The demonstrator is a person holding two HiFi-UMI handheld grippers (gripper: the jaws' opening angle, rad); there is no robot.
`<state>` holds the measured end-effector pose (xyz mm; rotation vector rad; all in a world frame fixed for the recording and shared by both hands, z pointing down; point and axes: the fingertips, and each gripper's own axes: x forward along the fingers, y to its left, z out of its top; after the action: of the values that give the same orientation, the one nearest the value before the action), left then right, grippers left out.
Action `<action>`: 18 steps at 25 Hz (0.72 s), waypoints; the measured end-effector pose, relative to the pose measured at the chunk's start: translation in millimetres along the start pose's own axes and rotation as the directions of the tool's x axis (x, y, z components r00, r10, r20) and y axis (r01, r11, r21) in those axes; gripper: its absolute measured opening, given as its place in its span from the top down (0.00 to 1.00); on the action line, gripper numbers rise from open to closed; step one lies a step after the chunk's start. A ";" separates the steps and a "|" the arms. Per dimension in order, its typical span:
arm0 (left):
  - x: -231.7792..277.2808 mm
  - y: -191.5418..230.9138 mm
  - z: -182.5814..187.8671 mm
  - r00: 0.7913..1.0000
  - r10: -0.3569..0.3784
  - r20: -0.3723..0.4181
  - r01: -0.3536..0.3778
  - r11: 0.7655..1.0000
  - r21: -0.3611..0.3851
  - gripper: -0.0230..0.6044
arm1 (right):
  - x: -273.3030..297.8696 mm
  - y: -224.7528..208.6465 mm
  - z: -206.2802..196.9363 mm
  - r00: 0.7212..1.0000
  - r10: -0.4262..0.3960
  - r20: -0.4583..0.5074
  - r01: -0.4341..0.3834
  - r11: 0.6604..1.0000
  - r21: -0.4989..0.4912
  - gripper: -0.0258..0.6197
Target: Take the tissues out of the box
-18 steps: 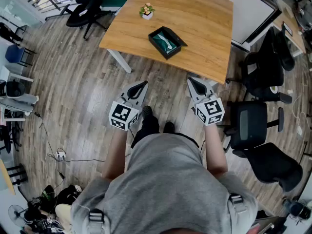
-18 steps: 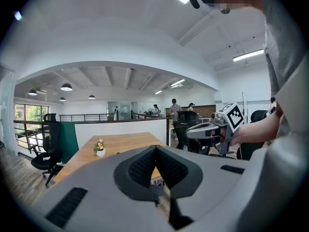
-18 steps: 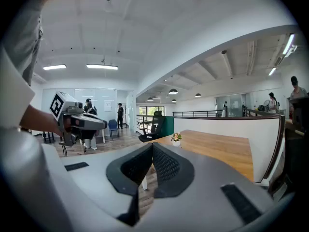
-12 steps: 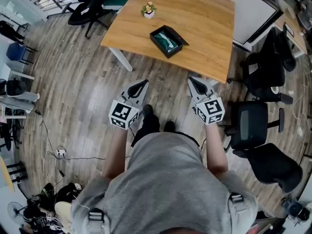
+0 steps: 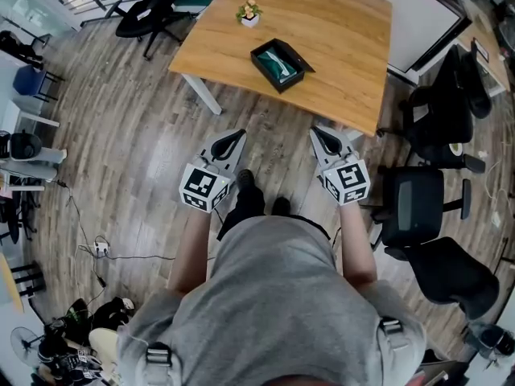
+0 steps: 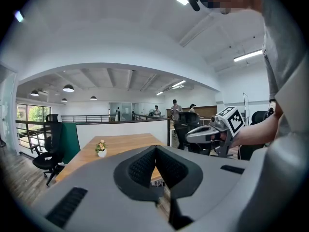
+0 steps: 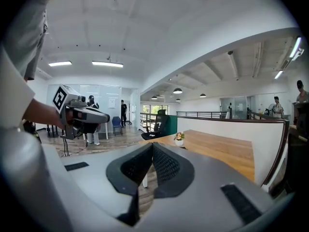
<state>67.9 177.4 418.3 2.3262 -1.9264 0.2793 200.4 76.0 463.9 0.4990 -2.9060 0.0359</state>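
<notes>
A dark green tissue box (image 5: pixel 281 63) with a pale tissue showing in its top lies on the wooden table (image 5: pixel 338 30), ahead of me in the head view. My left gripper (image 5: pixel 236 138) and right gripper (image 5: pixel 316 134) are both shut and empty, held side by side over the floor well short of the table's near edge. In the left gripper view the shut left gripper (image 6: pixel 155 150) points at the table (image 6: pixel 116 146); the box is hidden there. In the right gripper view the shut right gripper (image 7: pixel 152 145) faces the table (image 7: pixel 217 149).
A small potted flower (image 5: pixel 249 11) stands at the table's far left, also visible as the flower (image 6: pixel 101 148) and the flower (image 7: pixel 179 138). Black office chairs (image 5: pixel 426 207) crowd the right, another chair (image 5: pixel 145 14) the far left. White table legs (image 5: pixel 201 95) stand ahead. Several people stand in the distance.
The table and box have shifted slightly up and right in the head view, so I have moved a little. Both grippers keep their pose, shut.
</notes>
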 end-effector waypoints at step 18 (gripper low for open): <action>-4.7 -10.3 9.1 0.998 -0.023 0.058 0.022 0.999 0.033 0.93 | -4.7 7.0 0.1 1.000 0.000 0.009 0.000 0.999 -0.038 0.92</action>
<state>77.8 182.1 408.7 2.4006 -1.9343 0.2448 202.4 84.2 463.0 0.4935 -2.9096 -0.0219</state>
